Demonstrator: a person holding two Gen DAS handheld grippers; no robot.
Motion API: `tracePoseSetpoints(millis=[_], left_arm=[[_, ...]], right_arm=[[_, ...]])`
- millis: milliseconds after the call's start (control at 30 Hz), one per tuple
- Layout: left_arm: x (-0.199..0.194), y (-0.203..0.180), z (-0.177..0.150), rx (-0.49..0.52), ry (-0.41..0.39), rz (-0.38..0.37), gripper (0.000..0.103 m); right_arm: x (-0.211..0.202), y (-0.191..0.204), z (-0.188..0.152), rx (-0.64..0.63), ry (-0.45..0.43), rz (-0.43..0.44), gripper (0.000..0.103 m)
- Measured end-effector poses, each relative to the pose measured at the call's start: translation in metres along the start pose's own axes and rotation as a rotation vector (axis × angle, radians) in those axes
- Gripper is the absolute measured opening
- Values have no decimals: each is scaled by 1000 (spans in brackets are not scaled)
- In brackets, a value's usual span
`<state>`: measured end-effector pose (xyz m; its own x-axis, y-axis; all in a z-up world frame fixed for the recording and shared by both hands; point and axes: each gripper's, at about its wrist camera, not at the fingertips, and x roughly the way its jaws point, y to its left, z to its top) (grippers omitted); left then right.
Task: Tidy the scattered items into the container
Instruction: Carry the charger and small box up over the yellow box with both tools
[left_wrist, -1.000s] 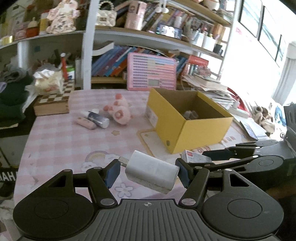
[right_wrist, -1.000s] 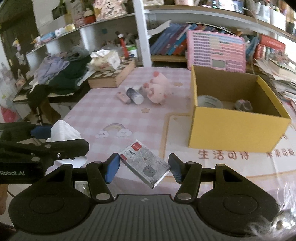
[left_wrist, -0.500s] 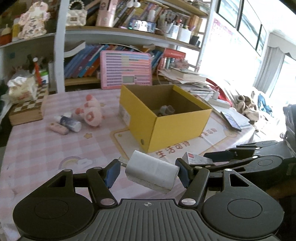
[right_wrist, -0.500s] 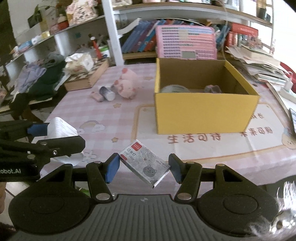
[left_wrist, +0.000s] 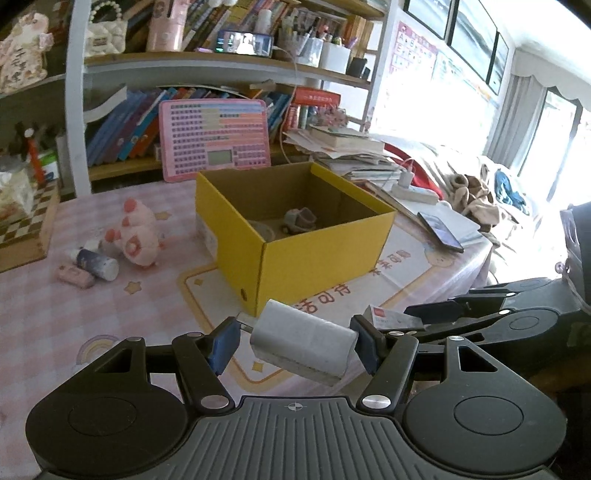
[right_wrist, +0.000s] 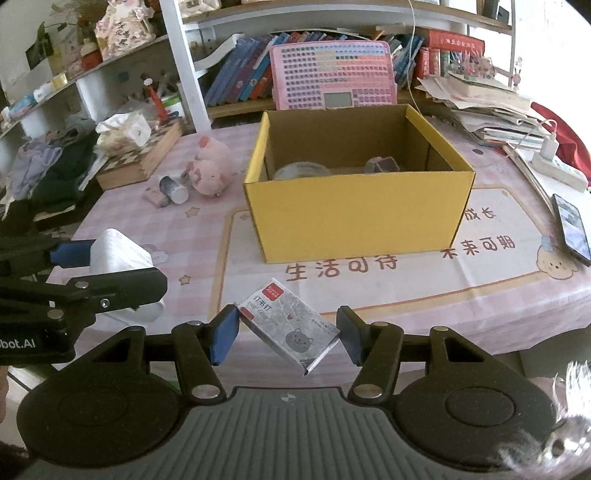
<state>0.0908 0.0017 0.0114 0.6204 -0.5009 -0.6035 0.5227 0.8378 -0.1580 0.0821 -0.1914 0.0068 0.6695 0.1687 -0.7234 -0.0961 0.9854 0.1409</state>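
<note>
The left gripper is pinching a white charger; the right gripper is pinching a small staple box. The yellow box is sitting just ahead of both, open-topped.

Both cameras sit low behind their own fingers, looking forward and downward across the bench toward the bookshelves. The left view faces the yellow box corner-on; the right sees it square, and both share it.
</note>
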Motion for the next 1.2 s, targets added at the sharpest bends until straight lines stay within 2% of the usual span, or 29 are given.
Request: tracePoseSetpoints(millis=[400,800,1200], left_arm=[[32,-14,21,31,12,-25,66],[51,-25,64,95,-83,-4,66],[88,-33,105,100,-113,53,66]], right_arm=[[12,-32,15,25,9,-15,56],[15,-61,53,-10,-76,-18,56],[28,-99,110,-57,-177,28,56]])
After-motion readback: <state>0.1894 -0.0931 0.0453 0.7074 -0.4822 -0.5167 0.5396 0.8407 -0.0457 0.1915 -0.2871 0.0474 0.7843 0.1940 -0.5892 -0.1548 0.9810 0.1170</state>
